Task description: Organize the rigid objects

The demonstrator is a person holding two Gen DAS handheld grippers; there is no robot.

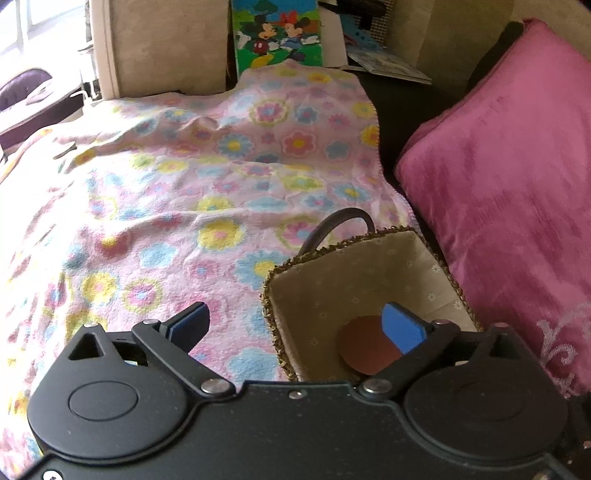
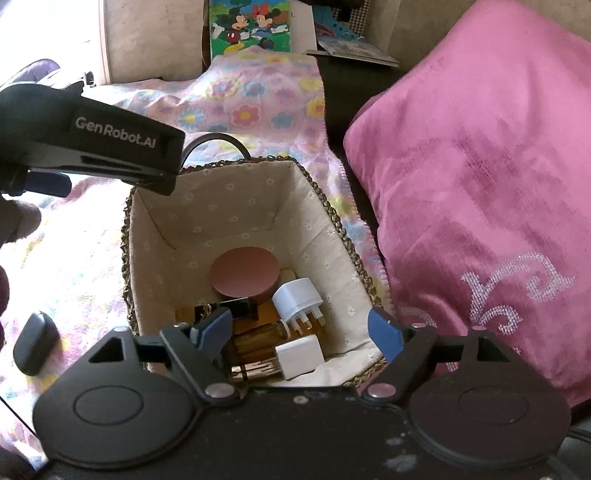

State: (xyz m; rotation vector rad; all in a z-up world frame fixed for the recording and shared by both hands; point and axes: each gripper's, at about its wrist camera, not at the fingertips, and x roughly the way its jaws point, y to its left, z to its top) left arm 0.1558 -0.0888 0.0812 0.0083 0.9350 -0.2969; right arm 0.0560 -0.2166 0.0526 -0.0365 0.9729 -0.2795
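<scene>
A woven basket (image 2: 334,206) with a cloth lining stands on the flowered blanket (image 2: 258,107). In it lie a round pink lid (image 2: 243,273), a white plug adapter (image 2: 297,297), a white charger block (image 2: 299,356) and amber bottles (image 2: 266,328). My right gripper (image 2: 301,334) is open and empty over the basket's near edge. My left gripper (image 1: 295,325) is open and empty, above the basket's (image 1: 284,269) left rim; its body (image 2: 92,144) shows in the right wrist view. The pink lid (image 1: 364,347) shows in the left wrist view.
A small black oval case (image 2: 35,341) lies on the blanket left of the basket. A large pink cushion (image 2: 480,184) lies right of the basket. A Mickey Mouse picture (image 1: 279,33) and books stand at the back. The blanket (image 1: 166,184) spreads left.
</scene>
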